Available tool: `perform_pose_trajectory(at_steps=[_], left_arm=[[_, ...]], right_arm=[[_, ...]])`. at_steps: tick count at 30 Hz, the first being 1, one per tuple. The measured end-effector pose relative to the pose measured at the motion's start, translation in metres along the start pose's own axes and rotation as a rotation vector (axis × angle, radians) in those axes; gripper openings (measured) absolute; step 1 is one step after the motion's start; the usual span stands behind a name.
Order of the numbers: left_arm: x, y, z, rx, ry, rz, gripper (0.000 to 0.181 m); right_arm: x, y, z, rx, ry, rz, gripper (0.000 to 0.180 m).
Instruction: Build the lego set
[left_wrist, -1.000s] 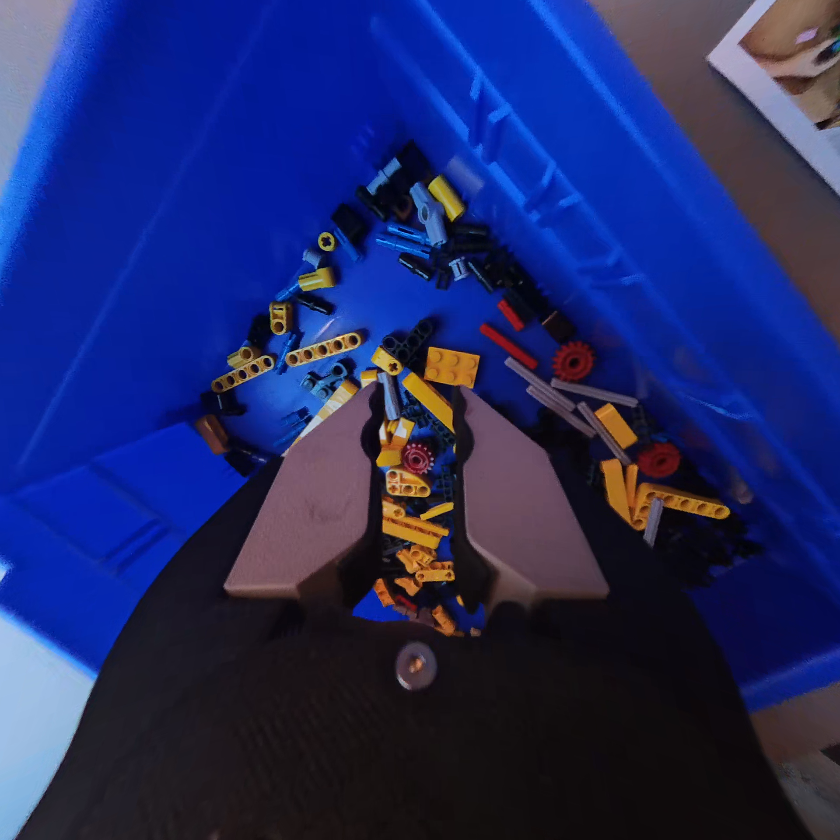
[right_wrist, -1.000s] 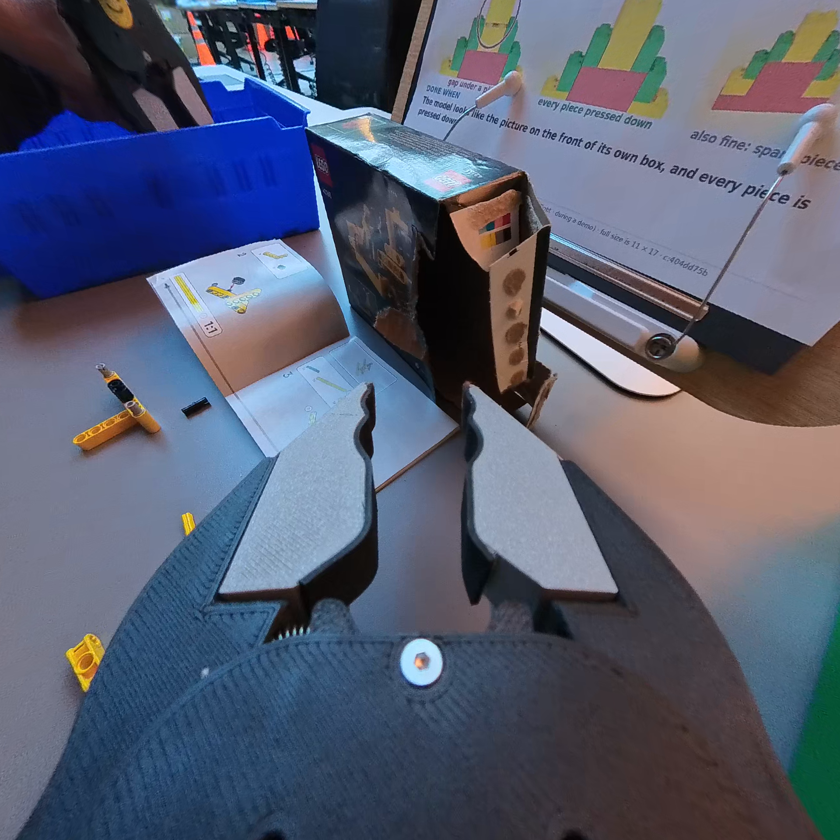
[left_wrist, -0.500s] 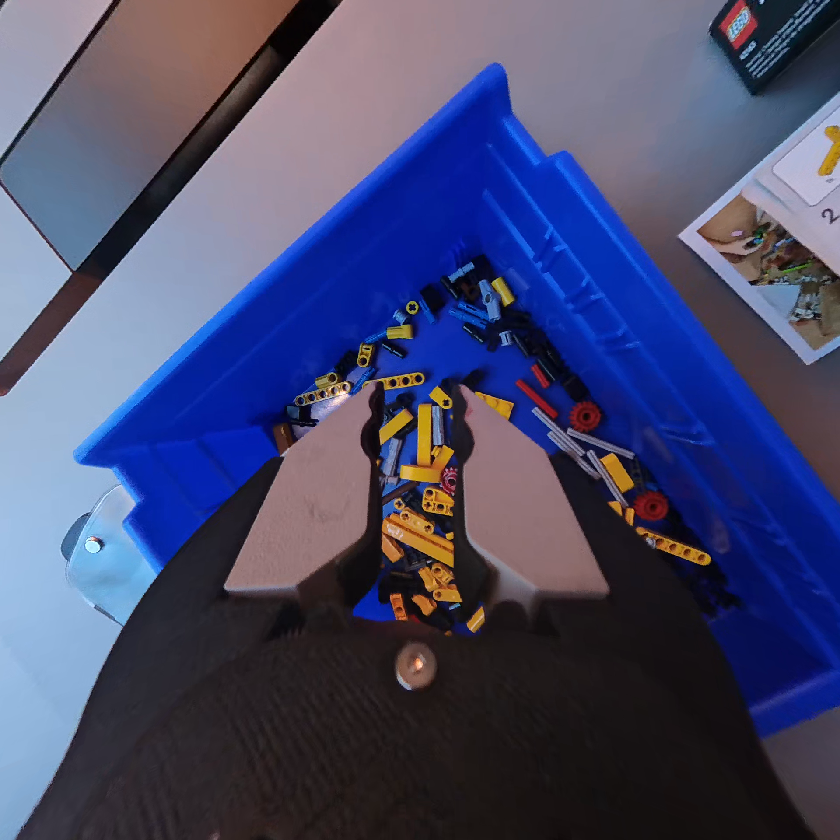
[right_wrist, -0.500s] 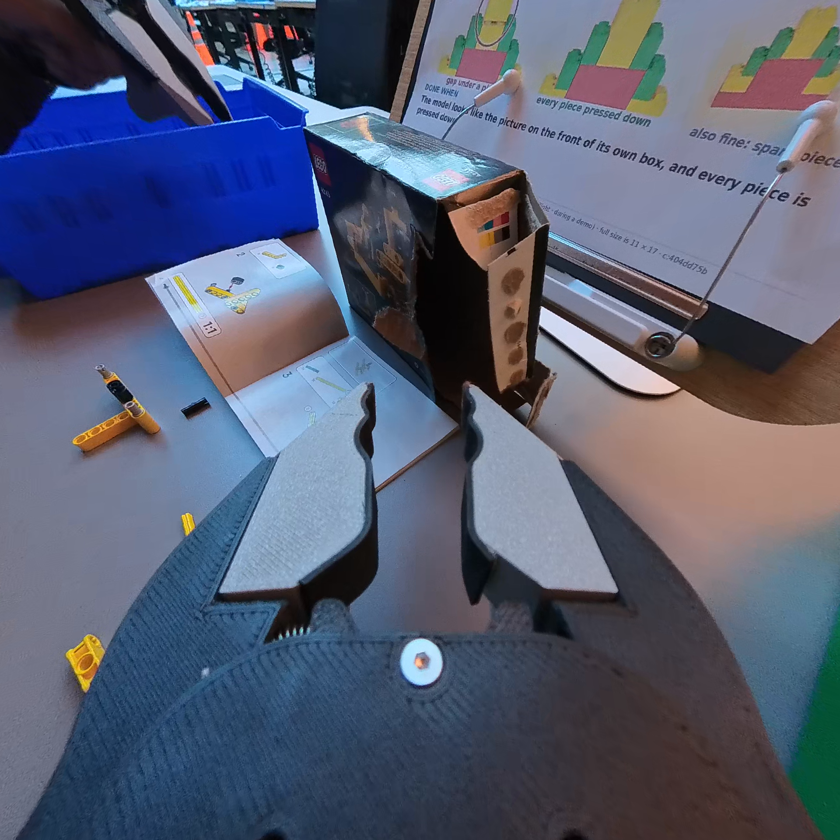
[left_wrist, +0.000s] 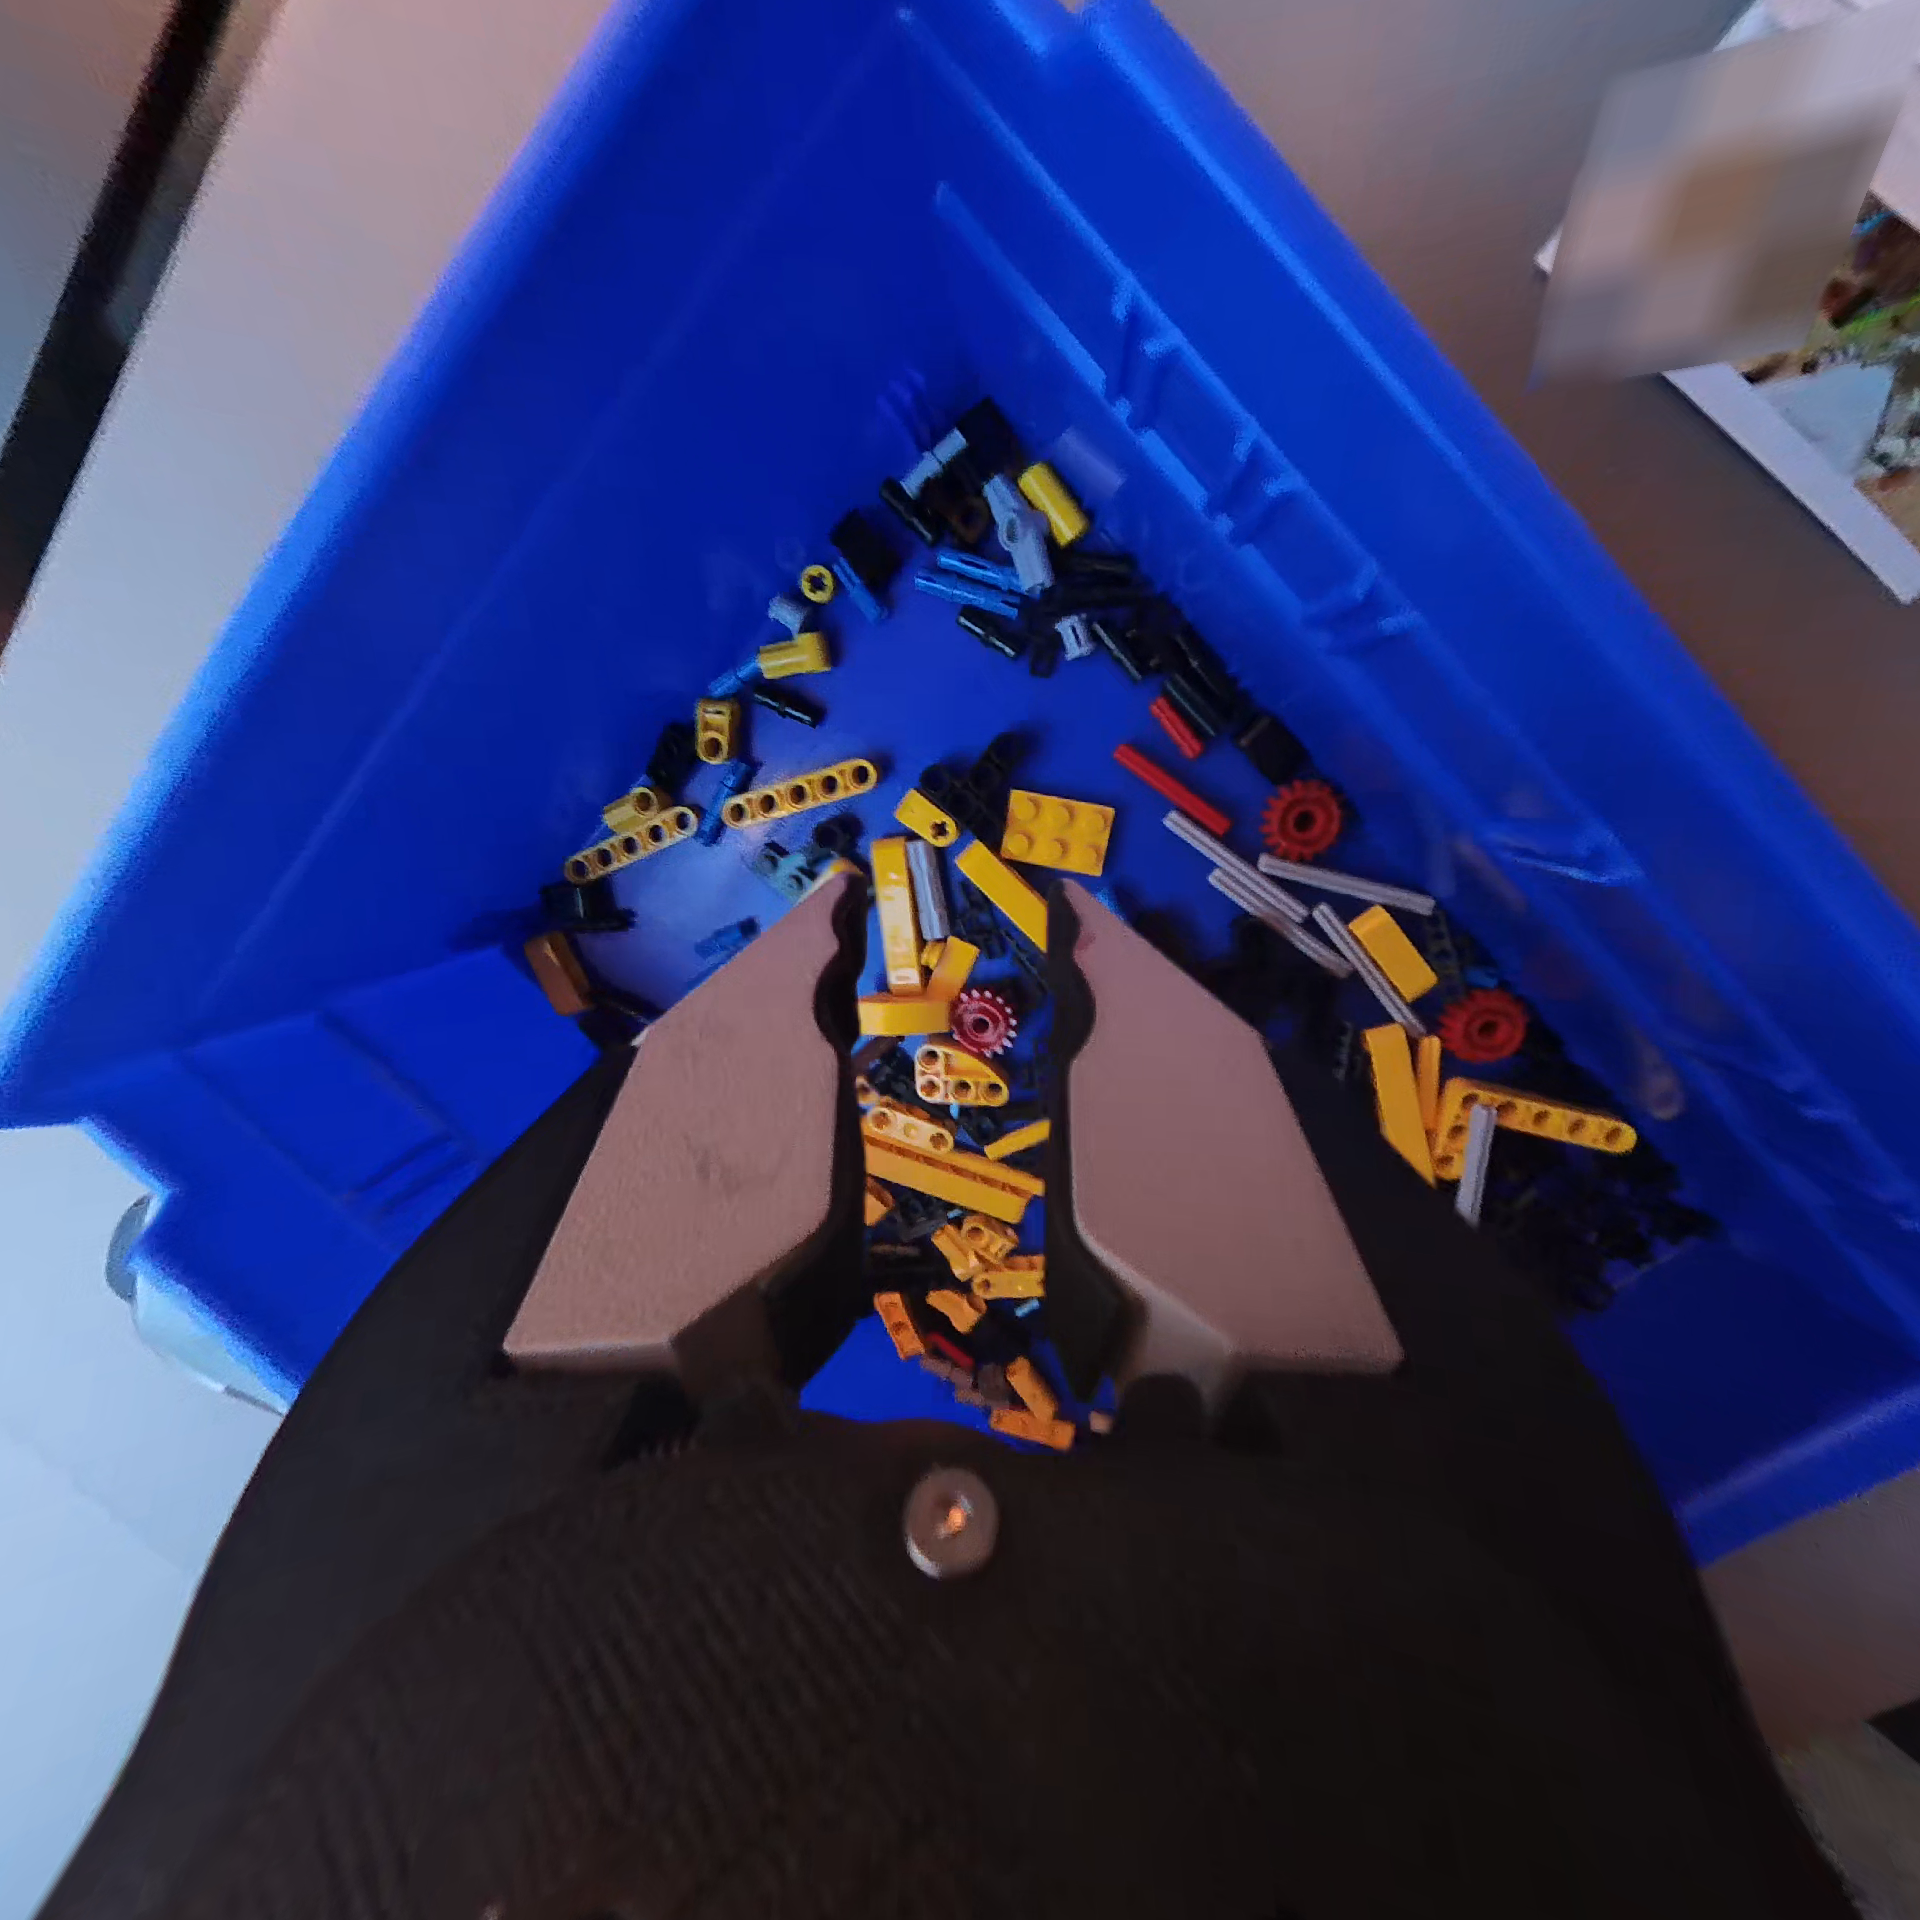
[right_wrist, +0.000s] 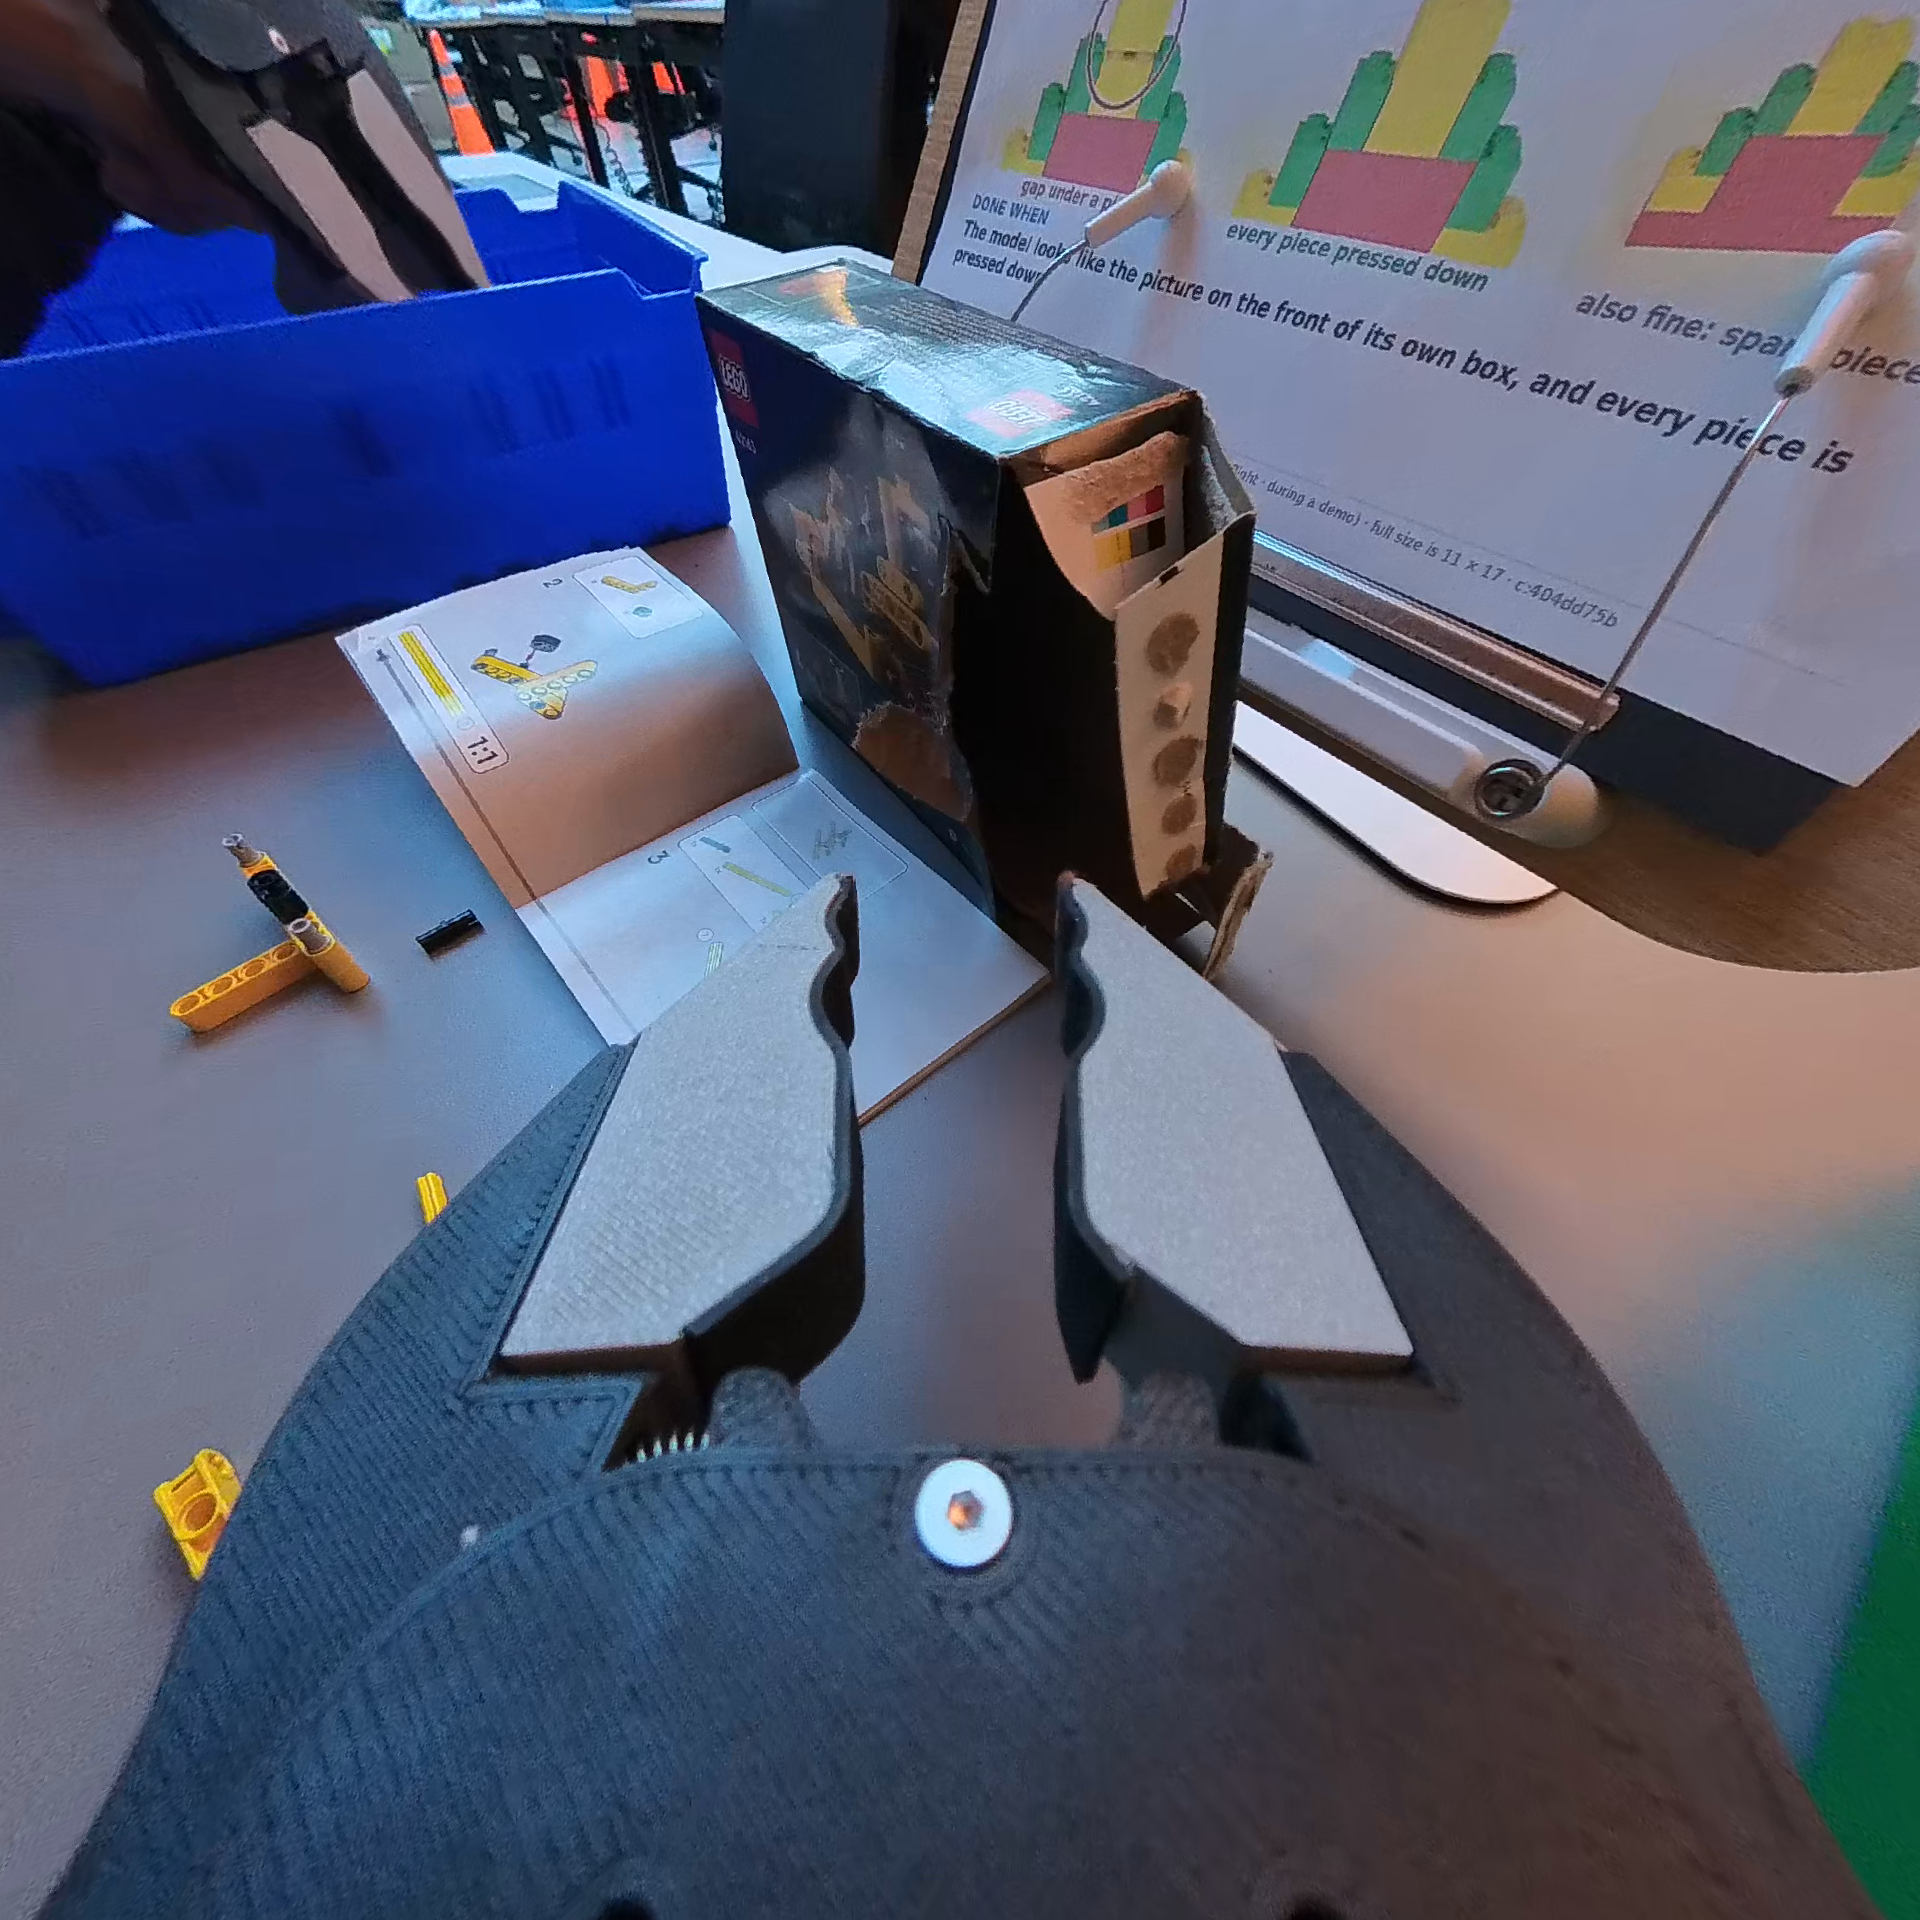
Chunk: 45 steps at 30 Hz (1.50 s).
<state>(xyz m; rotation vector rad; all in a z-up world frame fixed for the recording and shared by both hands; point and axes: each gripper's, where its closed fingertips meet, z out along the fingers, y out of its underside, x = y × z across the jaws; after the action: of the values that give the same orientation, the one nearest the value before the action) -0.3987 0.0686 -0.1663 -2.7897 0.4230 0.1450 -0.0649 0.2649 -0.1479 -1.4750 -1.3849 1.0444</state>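
My left gripper (left_wrist: 951, 904) is open and empty, pointing down into a blue bin (left_wrist: 582, 499) that holds several loose yellow, black, grey and red pieces. A yellow 2x3 plate (left_wrist: 1058, 829) lies just beyond the fingertips, and a red gear (left_wrist: 980, 1020) shows between the fingers. My right gripper (right_wrist: 956, 904) is open and empty, low over the grey table by the open instruction booklet (right_wrist: 623, 748). A small yellow assembly (right_wrist: 272, 951) lies on the table to its left. The left gripper also shows in the right wrist view (right_wrist: 353, 197), above the bin (right_wrist: 343, 457).
A dark set box (right_wrist: 966, 582) stands upright behind the booklet. A printed poster on a stand (right_wrist: 1455, 260) is at the back right. A black pin (right_wrist: 449, 930), a small yellow piece (right_wrist: 430, 1195) and a yellow connector (right_wrist: 195, 1507) lie loose on the table. Tip to tip, the grippers are about 40 cm apart.
My left gripper rose away from the bin half a second ago and has come back down close over the pieces. My right gripper has not moved.
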Motion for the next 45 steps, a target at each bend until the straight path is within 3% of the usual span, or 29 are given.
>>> perform_pose_trajectory(at_steps=[5,11,12,15,18,45], left_arm=[[0.029,0.023,-0.002,-0.096,0.113,0.106,0.035],[0.025,0.046,0.027,-0.269,0.062,0.139,0.044],[0.026,0.035,0.028,-0.232,0.08,0.102,0.028],[-0.009,0.018,0.022,-0.147,-0.082,0.013,0.015],[-0.001,0.015,0.009,-0.08,0.002,0.015,0.029],[-0.009,0.013,-0.001,-0.06,-0.063,0.009,0.031]], right_arm=[[0.0,0.0,0.0,0.001,0.0,0.001,0.035],[0.0,0.0,0.0,0.001,0.002,-0.001,0.035],[0.0,0.0,0.0,0.002,0.002,-0.002,0.035],[0.0,-0.001,0.0,0.004,0.002,-0.006,0.035],[-0.001,0.0,0.0,0.0,-0.001,-0.005,0.035],[-0.001,0.0,0.0,-0.004,0.0,-0.013,0.035]])
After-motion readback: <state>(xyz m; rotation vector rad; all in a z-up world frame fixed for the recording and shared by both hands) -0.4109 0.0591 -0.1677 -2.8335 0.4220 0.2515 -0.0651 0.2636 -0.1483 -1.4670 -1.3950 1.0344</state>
